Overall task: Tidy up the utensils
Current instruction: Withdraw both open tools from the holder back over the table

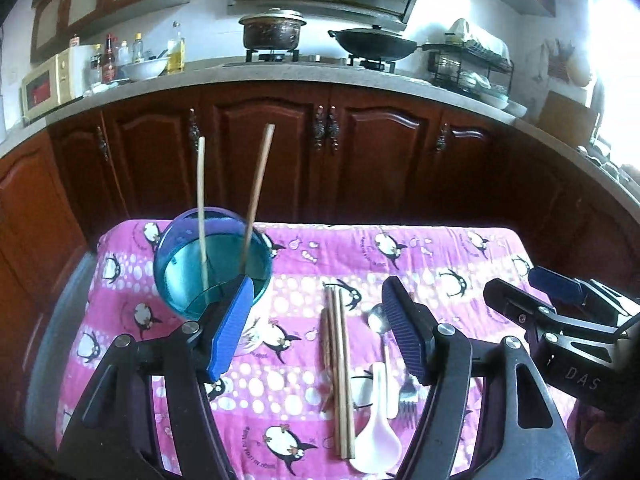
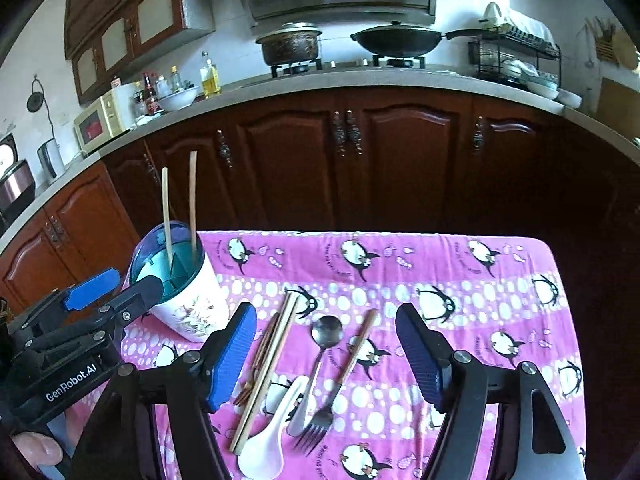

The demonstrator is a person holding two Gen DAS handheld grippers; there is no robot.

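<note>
Both tools wide open, empty: left tool, right tool. Two chopsticks stand in the blue-rimmed cup at worktop's left. Loose chopsticks, metal spoon, fork, white ladle spoon lie on the penguin cloth.

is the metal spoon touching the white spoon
Touching: in the right wrist view the metal spoon handle lies across the white spoon handle, no gap.

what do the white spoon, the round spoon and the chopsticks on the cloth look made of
White spoon: glossy opaque white, thick-walled, so ceramic or melamine; cannot tell which. Round spoon: shiny grey bowl with reflections, likely stainless steel. Chopsticks: matte pale tan, probably bamboo or wood.
</note>
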